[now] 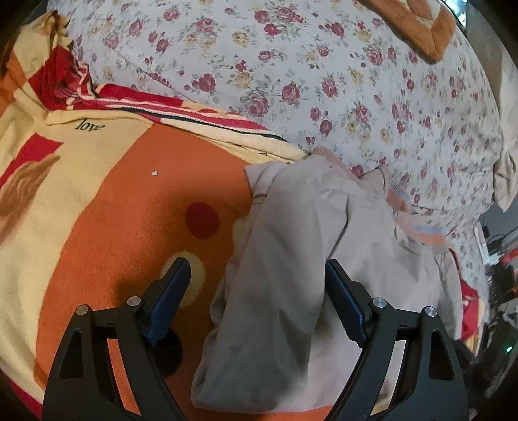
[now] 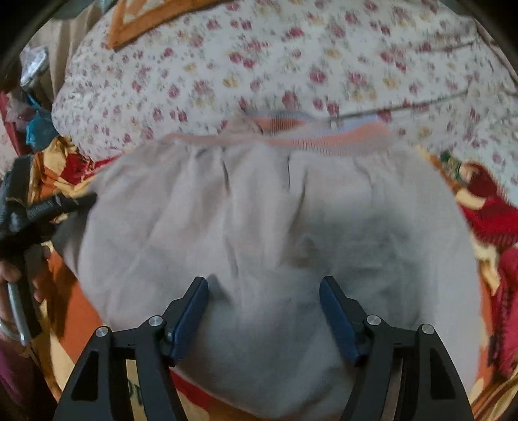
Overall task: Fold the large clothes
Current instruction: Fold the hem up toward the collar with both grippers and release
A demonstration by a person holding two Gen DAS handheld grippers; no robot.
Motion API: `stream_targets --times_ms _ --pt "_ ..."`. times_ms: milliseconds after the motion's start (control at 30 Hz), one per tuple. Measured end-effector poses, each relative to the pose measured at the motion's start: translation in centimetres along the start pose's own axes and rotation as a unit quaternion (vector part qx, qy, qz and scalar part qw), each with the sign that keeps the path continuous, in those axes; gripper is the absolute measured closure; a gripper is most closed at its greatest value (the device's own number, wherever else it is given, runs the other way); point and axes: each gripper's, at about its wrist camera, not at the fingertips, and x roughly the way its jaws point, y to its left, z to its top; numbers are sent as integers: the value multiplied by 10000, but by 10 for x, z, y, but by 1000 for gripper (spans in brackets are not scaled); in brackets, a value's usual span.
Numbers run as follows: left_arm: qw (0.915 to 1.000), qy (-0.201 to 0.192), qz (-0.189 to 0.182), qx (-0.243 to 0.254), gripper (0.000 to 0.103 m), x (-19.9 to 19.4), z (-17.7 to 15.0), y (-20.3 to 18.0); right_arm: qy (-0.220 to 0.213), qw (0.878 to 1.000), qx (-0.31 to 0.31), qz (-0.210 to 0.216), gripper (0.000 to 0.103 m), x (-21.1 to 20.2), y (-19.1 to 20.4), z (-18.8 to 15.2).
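Note:
A beige-grey garment (image 1: 291,259) with an orange and blue striped ribbed band (image 1: 421,231) lies folded on an orange and cream blanket (image 1: 113,210). My left gripper (image 1: 257,265) is open, just above the garment's left folded edge, holding nothing. In the right wrist view the same garment (image 2: 259,226) fills the middle, its striped band (image 2: 307,136) at the far edge. My right gripper (image 2: 264,285) is open low over the garment's near part, empty. The left gripper and the hand holding it show at the left edge of the right wrist view (image 2: 26,220).
A floral bedsheet (image 1: 323,81) covers the bed beyond the blanket. A red and cream striped blanket fold (image 1: 145,103) lies at the back left. An orange cushion (image 1: 417,26) sits at the far right corner. Clutter (image 1: 498,259) stands past the bed's right edge.

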Motion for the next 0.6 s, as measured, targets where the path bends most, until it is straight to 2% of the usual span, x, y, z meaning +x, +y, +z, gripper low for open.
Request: stream_targets --times_ms 200,367,600 --pt "9990 160 -229 -338 18 13 5 7 -96 9998 149 82 29 5 0 -6" --pt "9997 95 -120 -198 11 21 6 -2 46 9996 43 273 25 5 -1 -5" --pt "9997 207 -137 -87 8 33 11 -9 7 9982 343 495 26 -5 -6 -5"
